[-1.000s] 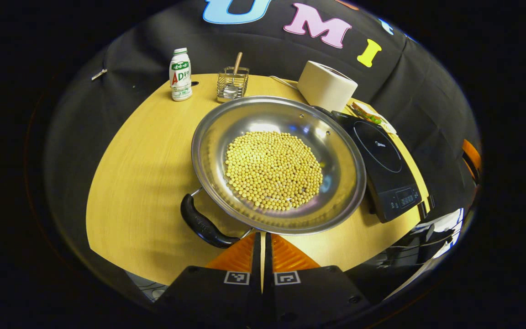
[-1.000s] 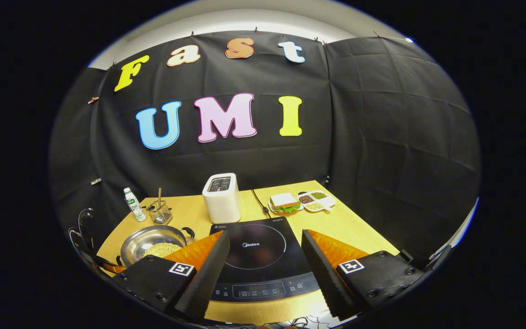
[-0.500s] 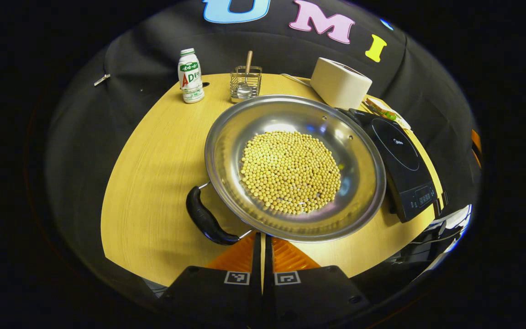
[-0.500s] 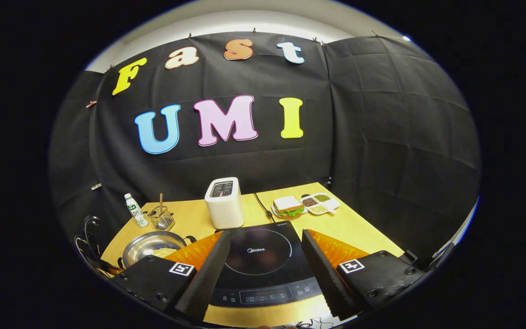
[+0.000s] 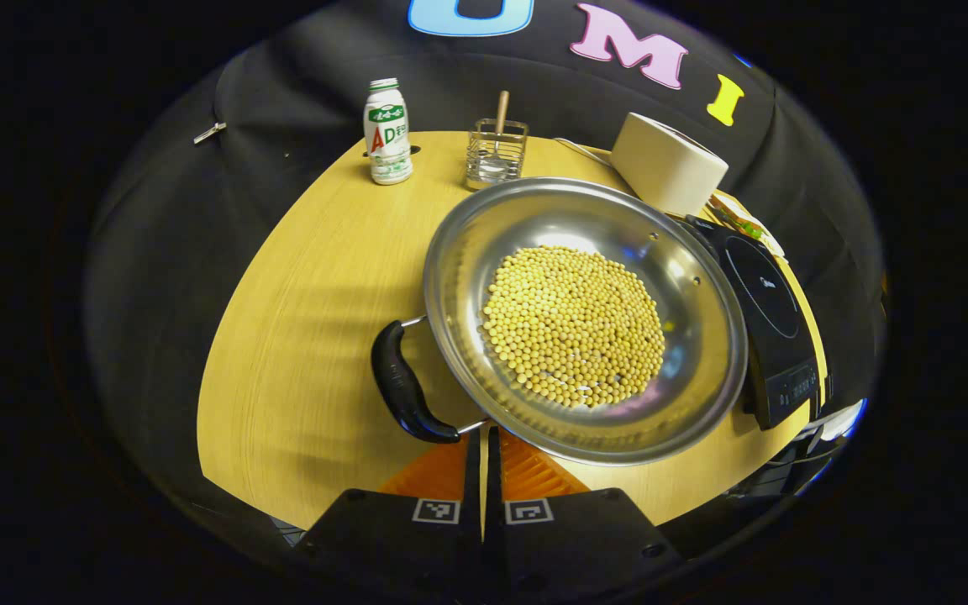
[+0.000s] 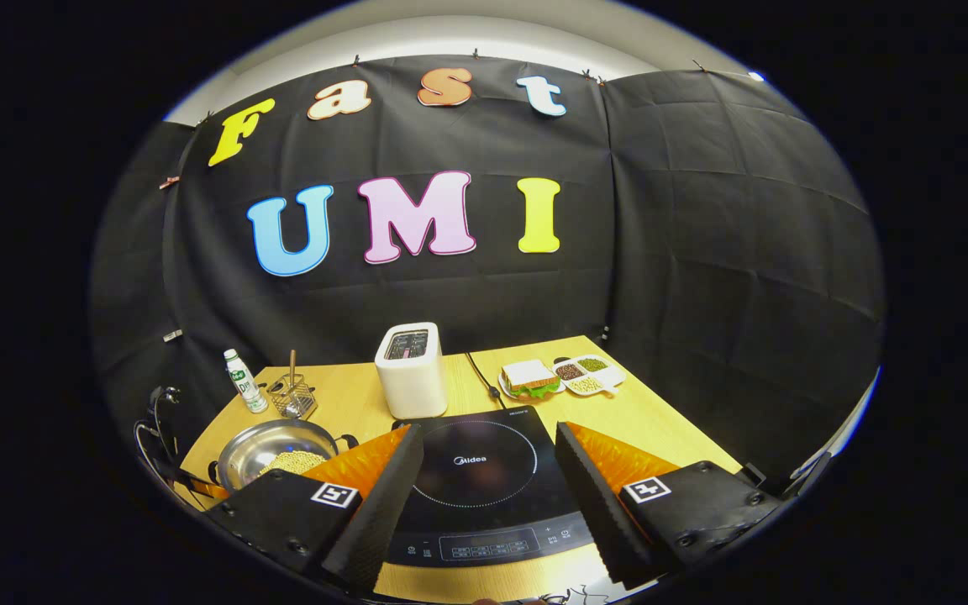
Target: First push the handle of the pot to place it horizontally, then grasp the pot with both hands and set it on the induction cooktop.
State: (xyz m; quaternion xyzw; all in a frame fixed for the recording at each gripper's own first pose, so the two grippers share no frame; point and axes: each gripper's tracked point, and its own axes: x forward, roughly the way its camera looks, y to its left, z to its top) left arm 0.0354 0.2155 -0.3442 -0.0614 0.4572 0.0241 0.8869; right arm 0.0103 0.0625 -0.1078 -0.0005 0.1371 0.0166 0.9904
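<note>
Steel pot [image 5: 585, 319] of soybeans [image 5: 575, 326] fills centre frame, left gripper [image 5: 484, 458] jaws closed at its handle [image 5: 404, 393]; right gripper [image 6: 488, 496] jaws wide above the induction cooktop [image 6: 484, 487].

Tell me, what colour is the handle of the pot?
The handle is black; the left gripper view shows it best, beside the steel pot.

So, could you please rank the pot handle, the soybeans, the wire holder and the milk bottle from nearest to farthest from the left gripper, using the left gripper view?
1. Pot handle, just ahead of the left gripper, slightly left.
2. Soybeans, inside the pot, ahead and right.
3. Wire holder and milk bottle, at the table's far edge; too close to call.
</note>
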